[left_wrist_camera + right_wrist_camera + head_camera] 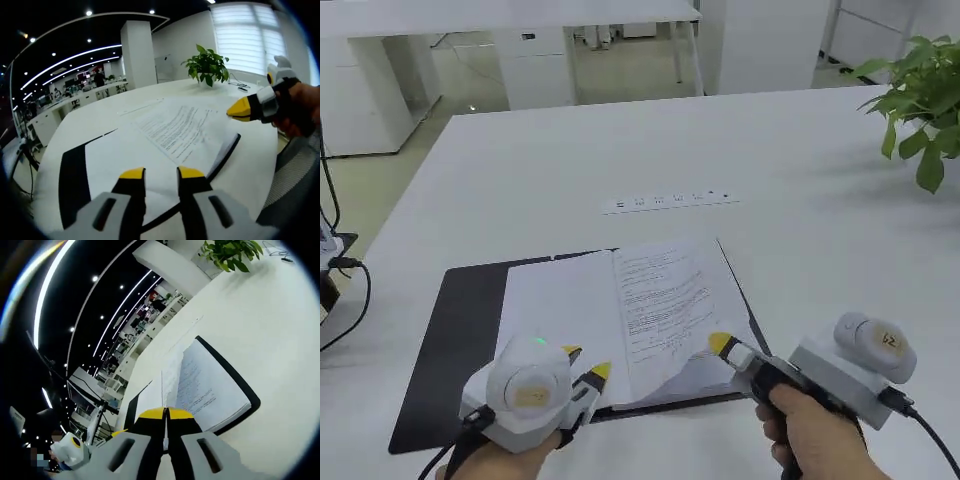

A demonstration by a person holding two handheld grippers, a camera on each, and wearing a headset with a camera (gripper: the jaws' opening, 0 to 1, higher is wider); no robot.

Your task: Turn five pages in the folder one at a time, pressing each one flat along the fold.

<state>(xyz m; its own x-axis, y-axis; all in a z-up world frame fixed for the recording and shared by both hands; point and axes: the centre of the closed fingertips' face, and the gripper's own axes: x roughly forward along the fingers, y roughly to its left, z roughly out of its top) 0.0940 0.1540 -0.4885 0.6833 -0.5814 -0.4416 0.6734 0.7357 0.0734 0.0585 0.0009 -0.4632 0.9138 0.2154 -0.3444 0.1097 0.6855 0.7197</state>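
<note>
The black folder point(460, 320) lies open on the white table, with a blank sheet on its left half. A printed page point(660, 300) curls up from the right half. My right gripper point(720, 345) is shut on that page's lower right edge, and in the right gripper view the page point(172, 375) rises edge-on from between the closed yellow tips point(165, 413). My left gripper point(586, 362) hovers over the folder's near edge by the blank sheet point(125, 150); it stands open point(161, 174) with nothing in it. The right gripper point(245, 107) also shows in the left gripper view, holding the printed page point(180, 127).
A potted plant point(920, 100) stands at the table's far right. A socket strip point(670, 200) is set into the table beyond the folder. Cables point(350, 290) hang off the left edge. Other desks point(520, 40) stand behind.
</note>
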